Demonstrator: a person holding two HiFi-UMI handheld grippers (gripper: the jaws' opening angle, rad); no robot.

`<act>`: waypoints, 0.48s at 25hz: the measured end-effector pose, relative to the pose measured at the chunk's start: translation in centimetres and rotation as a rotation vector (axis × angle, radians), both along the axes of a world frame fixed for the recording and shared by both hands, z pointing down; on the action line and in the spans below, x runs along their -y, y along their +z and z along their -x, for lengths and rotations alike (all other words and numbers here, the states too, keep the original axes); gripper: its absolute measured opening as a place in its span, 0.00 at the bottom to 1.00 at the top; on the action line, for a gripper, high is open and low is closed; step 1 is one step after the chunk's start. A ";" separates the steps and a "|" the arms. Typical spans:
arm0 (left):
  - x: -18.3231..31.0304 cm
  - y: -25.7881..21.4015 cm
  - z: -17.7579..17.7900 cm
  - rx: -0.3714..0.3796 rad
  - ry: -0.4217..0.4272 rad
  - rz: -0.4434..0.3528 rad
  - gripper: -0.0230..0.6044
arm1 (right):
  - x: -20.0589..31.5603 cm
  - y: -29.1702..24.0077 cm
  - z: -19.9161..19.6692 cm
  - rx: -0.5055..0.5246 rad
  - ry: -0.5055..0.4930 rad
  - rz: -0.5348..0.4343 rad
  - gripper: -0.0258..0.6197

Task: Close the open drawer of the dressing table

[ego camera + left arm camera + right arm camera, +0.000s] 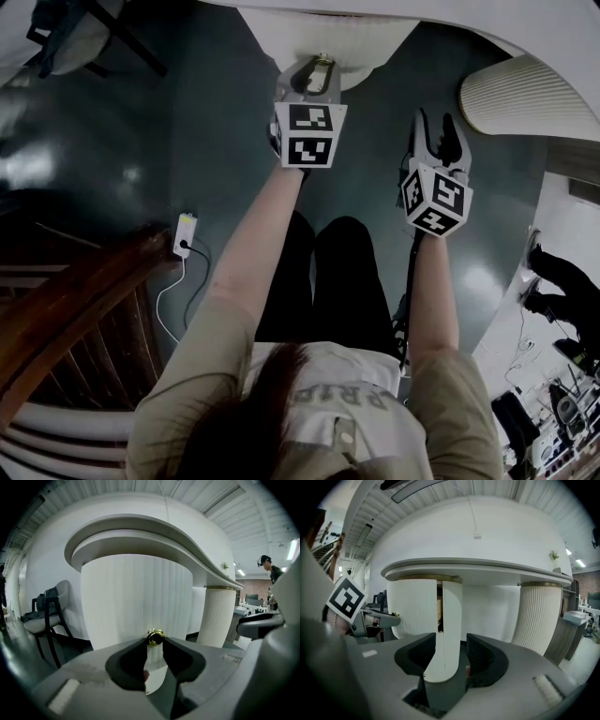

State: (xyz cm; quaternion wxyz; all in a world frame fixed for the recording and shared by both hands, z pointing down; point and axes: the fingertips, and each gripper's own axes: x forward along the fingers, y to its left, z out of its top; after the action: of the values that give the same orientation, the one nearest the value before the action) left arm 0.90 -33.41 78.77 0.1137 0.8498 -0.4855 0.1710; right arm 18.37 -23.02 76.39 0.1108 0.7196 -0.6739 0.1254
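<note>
The white, fluted, curved-front drawer stands pulled out from under the white dressing table, its long axis upright and its front facing the person. The left gripper pinches the drawer's round gold metal knob. The right gripper hangs before the table, its 2 jaws apart and empty.

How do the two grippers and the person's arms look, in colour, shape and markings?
The left gripper and the right gripper each have a grey body, black jaws and a white cube with black square markers. The person wears a beige short-sleeved top.
</note>
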 end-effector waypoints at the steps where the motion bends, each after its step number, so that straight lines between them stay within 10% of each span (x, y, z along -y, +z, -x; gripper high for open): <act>1: 0.3 0.0 -0.1 -0.004 0.000 -0.001 0.23 | 0.1 0.3 -0.1 -0.002 0.000 0.003 0.36; 12: 3.1 0.2 -0.6 -0.015 0.019 -0.016 0.23 | 0.7 1.7 0.1 -0.004 0.014 0.028 0.36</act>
State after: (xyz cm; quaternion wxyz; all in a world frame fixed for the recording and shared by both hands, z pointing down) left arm 1.50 -36.55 78.94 0.1088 0.8565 -0.4778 0.1620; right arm 18.26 -23.76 78.09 0.1215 0.7231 -0.6666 0.1341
